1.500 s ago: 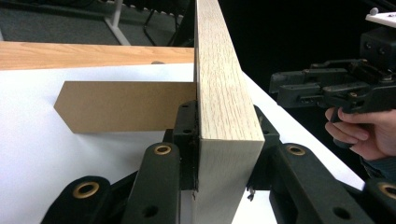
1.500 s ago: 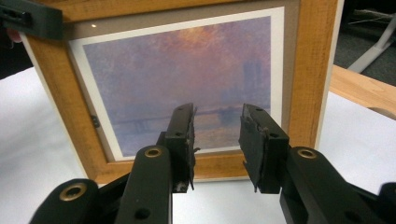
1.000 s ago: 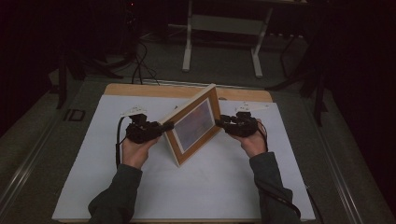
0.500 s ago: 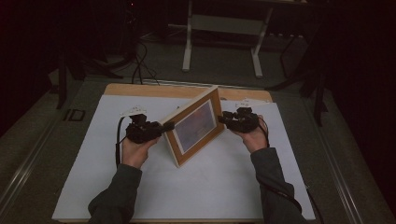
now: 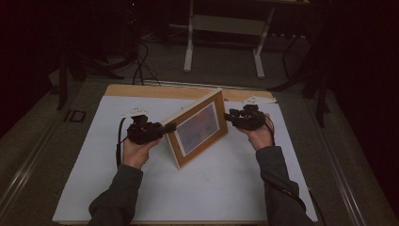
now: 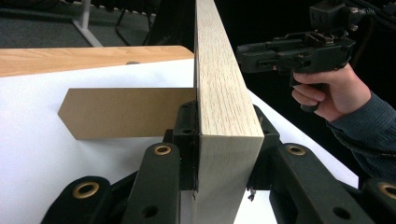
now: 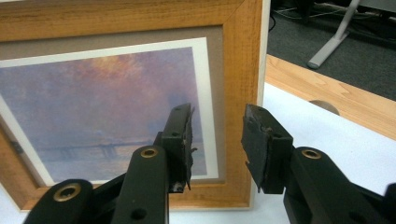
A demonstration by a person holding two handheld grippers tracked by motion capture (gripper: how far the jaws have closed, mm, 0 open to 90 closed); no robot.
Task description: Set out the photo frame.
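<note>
The wooden picture frame (image 5: pixel 197 128) stands upright on the white sheet (image 5: pixel 216 183) that covers the table (image 5: pixel 141 90), turned at an angle, its brown cardboard back stand (image 6: pixel 126 112) spread out behind it. The left tongs (image 5: pixel 170 126) are clamped on the frame's pale side edge; in the left gripper view the two black pads press on either face of the wood. That grip and the left hand (image 5: pixel 136 153) look the same as a second ago.

The change is on the other side. A second ago the right tongs (image 5: pixel 227 116) sat against the frame's far edge; now they have drawn slightly off it, and their jaws have just been opening. In the right gripper view they stand apart in front of the frame's corner, nothing pressed between them, with the hazy purple print (image 7: pixel 102 112) showing behind the gap. The frame itself has kept its place and tilt, held by the left tongs alone.
</note>
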